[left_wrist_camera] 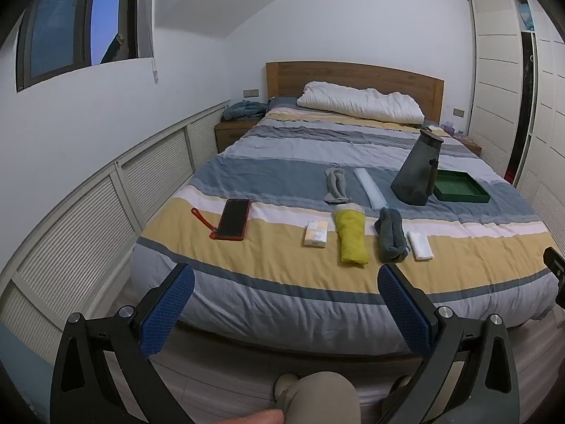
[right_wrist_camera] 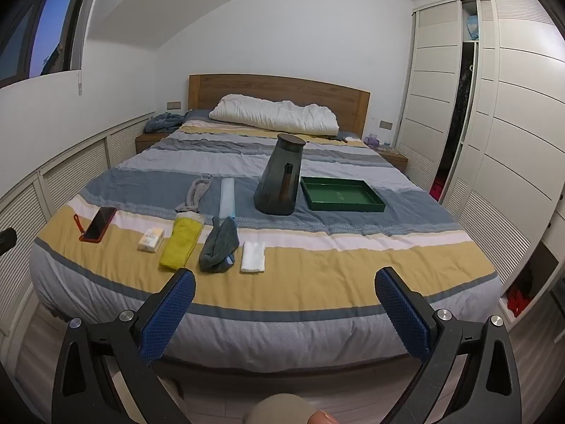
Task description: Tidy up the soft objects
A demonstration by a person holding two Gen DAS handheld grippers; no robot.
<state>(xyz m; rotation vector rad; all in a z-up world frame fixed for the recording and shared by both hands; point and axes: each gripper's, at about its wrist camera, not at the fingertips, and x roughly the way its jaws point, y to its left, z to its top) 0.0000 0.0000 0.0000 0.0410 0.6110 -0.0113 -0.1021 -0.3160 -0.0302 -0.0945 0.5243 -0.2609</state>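
Two open grippers face a striped bed laid with soft items

Filling the middle of both views is a wide bed [left_wrist_camera: 317,162] covered in a quilt striped blue, grey, white and yellow, with a wooden headboard [left_wrist_camera: 353,77] and a rumpled white pillow [left_wrist_camera: 360,104] at the far end. Pale louvred panels run along the left wall, a dark window sits in the upper left of the frame, and a white wardrobe [right_wrist_camera: 494,106] fills the right side.

On the yellow stripe near the foot lie, left to right, a black phone in a red case [left_wrist_camera: 233,219], a small white tissue pack [left_wrist_camera: 315,234], a rolled yellow cloth [left_wrist_camera: 351,238], a rolled dark grey-green cloth [left_wrist_camera: 391,236] and a folded white cloth [left_wrist_camera: 419,245]. Behind them, on the blue stripe, lie a flat grey sock [left_wrist_camera: 337,185] and a pale blue rolled sheet [left_wrist_camera: 370,188]. Further right stand a dark smoky glass jug [right_wrist_camera: 280,175] and, just beside it, a shallow green rectangular tray [right_wrist_camera: 340,196].

At the bottom of each frame, the left gripper [left_wrist_camera: 286,296] and right gripper [right_wrist_camera: 285,295] hang short of the mattress edge, blue-padded fingers [right_wrist_camera: 402,312] spread wide apart, holding and touching nothing.
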